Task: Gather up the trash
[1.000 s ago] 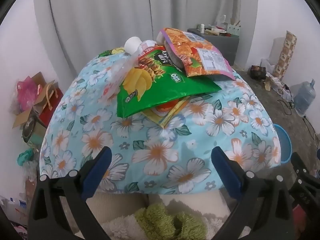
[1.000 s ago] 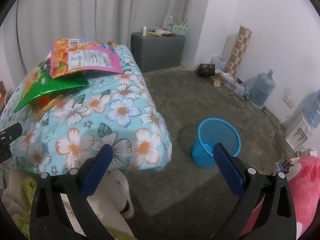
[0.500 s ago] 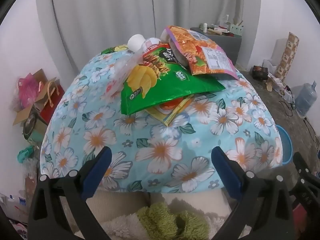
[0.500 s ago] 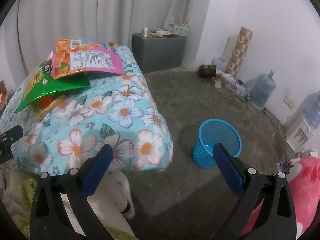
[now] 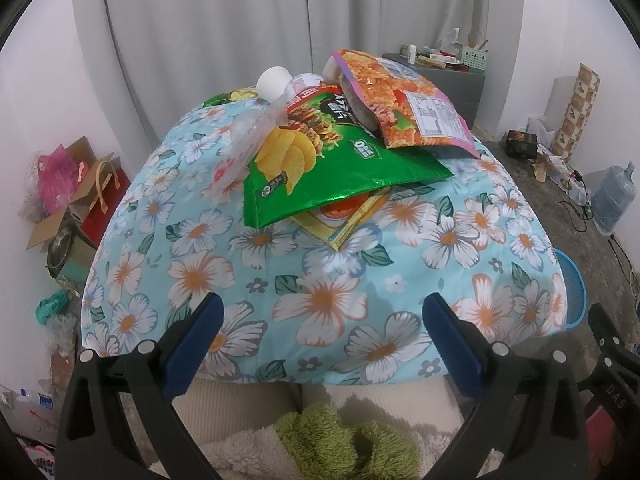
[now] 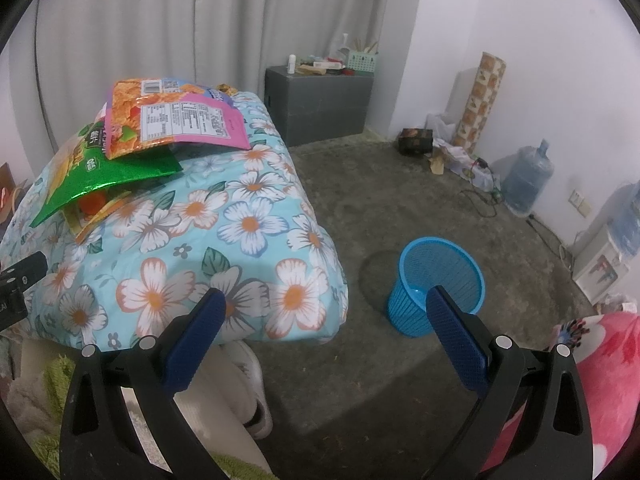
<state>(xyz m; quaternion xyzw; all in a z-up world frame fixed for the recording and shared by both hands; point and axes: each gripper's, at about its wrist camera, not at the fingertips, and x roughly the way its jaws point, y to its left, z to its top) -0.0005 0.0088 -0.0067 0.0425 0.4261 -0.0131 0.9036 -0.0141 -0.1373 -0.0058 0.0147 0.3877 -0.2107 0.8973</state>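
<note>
A pile of trash lies on a table under a blue floral cloth. On top sit an orange-pink snack bag, a green chip bag, a yellow wrapper beneath it, and a clear pouch with a white cap. My left gripper is open, over the table's near edge, short of the pile. My right gripper is open, past the table's right corner, holding nothing. A blue mesh bin stands on the floor to the right.
A grey cabinet with small items stands by the curtain. A patterned roll, water jug and cables line the right wall. Boxes and bags crowd the left wall. A shoe and green fabric lie below.
Both grippers have drifted slightly forward and up; the table and trash pile sit a little lower and nearer in the left view. Both stay open and empty.
</note>
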